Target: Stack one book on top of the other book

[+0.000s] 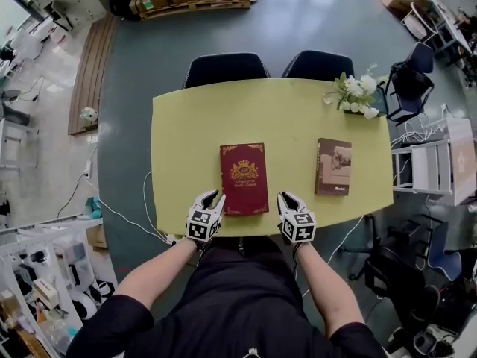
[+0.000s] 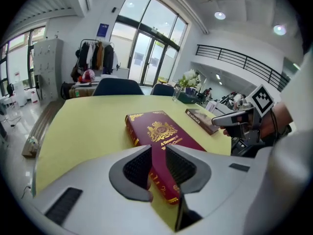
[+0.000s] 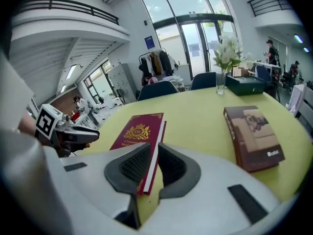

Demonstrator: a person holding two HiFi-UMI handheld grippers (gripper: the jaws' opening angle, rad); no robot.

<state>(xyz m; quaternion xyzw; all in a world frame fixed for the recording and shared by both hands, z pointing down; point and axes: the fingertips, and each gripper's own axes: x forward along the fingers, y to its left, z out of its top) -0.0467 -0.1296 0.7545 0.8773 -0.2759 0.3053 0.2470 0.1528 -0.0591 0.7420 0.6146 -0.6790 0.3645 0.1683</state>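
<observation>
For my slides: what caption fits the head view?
Left gripper and right gripper flank a red book on a yellow table; a brown book lies apart to its right.

Yellow-green table, red book near front edge, brown book further right, white flowers at far corner

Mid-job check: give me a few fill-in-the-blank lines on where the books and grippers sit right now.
In the head view, the red book lies ____ of the brown book.
The white flowers stand nearer the ____ book.
The left gripper and right gripper flank the near end of the ____ book.
Missing words: left; brown; red.
</observation>
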